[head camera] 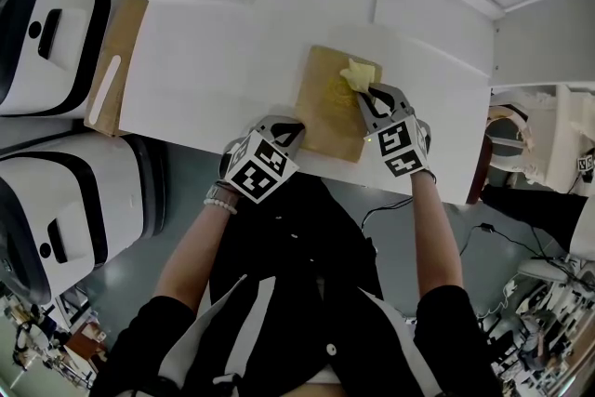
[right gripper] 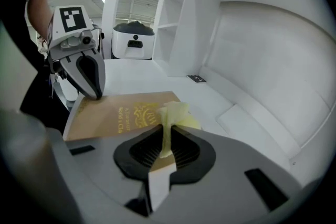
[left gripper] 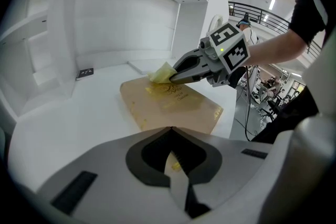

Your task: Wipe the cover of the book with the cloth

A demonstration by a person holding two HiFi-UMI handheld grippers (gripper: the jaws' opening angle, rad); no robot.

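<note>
The book (head camera: 330, 102) is lying flat on the white table (head camera: 214, 60), right under the tips of both your tools, with its near edge close to the table's front edge. Its cover is showing as a tan, slightly glossy board with gold lettering and a gold emblem around the middle. I am not seeing any mark or dust on it, though the pictures are too coarse to be sure.

The yellow cloth (head camera: 359, 73) is sitting bunched on the far corner of the cover, just ahead of your right gripper (head camera: 365, 93), whose jaws are pinching a fold of it. Only a small tuft is sticking out past the tips.

Your left gripper (head camera: 296, 133) is pressed together with nothing between its jaws, and its tips are resting on the near corner of the book, on the side away from the cloth.

You are judging well to brace there. For the wiping stroke, I would be tilting the right gripper low so the cloth, not the hard jaw tips, is meeting the cover. I would be drawing it in long, light passes from that far corner back toward yourself. Pressing down through the left tips should be stopping the book from sliding on the smooth table.
</note>
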